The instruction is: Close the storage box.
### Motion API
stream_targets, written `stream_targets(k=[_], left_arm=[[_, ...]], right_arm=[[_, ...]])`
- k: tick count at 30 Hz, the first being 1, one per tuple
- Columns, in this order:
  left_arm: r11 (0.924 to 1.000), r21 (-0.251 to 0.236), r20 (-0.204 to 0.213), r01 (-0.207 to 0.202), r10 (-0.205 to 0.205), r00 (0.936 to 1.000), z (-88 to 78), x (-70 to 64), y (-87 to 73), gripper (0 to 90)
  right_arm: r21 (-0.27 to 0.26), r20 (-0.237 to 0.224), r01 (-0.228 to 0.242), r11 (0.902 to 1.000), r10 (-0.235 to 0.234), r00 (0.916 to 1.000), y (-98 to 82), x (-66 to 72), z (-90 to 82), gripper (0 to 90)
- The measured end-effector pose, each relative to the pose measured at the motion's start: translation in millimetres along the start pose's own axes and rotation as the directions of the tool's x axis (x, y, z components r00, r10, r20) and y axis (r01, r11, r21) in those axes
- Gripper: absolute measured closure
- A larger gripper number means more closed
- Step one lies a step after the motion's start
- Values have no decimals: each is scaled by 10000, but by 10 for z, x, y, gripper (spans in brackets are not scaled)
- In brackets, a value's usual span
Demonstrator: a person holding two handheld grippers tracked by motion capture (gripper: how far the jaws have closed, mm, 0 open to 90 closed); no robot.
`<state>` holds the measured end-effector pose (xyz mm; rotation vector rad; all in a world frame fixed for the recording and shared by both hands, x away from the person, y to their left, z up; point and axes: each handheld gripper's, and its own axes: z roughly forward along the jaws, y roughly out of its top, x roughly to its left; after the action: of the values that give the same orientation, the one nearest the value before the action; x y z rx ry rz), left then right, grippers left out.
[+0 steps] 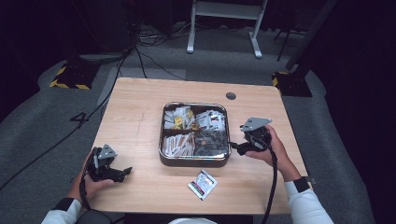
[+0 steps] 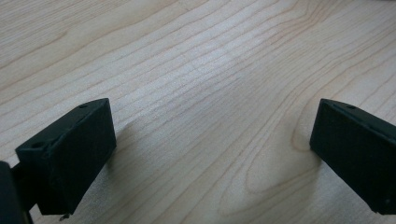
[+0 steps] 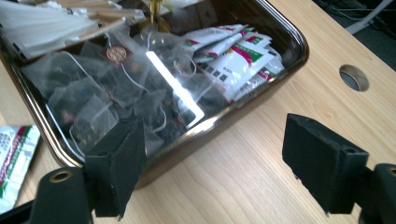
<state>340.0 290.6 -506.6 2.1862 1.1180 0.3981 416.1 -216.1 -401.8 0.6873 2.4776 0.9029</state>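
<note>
A square metal tray (image 1: 194, 162) sits mid-table, divided into compartments holding white packets, paper sticks and clear tea bags. One white, red and green packet (image 1: 202, 184) lies loose on the table in front of it, also at the left edge of the right gripper view (image 3: 11, 158). My right gripper (image 1: 234, 145) is held open just right of the tray, its jaws wide apart beside the tray's rim (image 3: 261, 95) with nothing between them. My left gripper (image 1: 127, 171) rests open at the front left, over bare wood (image 2: 210, 107), far from the tray.
The wooden table (image 1: 135, 116) has a round cable hole (image 1: 230, 96) behind the tray. Beyond the table's far edge are cables on grey carpet, a white desk frame (image 1: 224, 28) and black stands with yellow-striped bases (image 1: 70, 79).
</note>
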Motion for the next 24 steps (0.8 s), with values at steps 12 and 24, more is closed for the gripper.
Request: stream_targets(k=[12, 24], left_arm=[[10000, -1, -2, 2, -2, 10000, 0, 0, 0, 5], [10000, 0, -9, 6, -6, 10000, 0, -1, 0, 5]], right_arm=[[152, 140, -51, 9999, 49, 9999, -264, 34, -86, 219], [373, 273, -275, 9989, 265, 9993, -515, 38, -140, 216]])
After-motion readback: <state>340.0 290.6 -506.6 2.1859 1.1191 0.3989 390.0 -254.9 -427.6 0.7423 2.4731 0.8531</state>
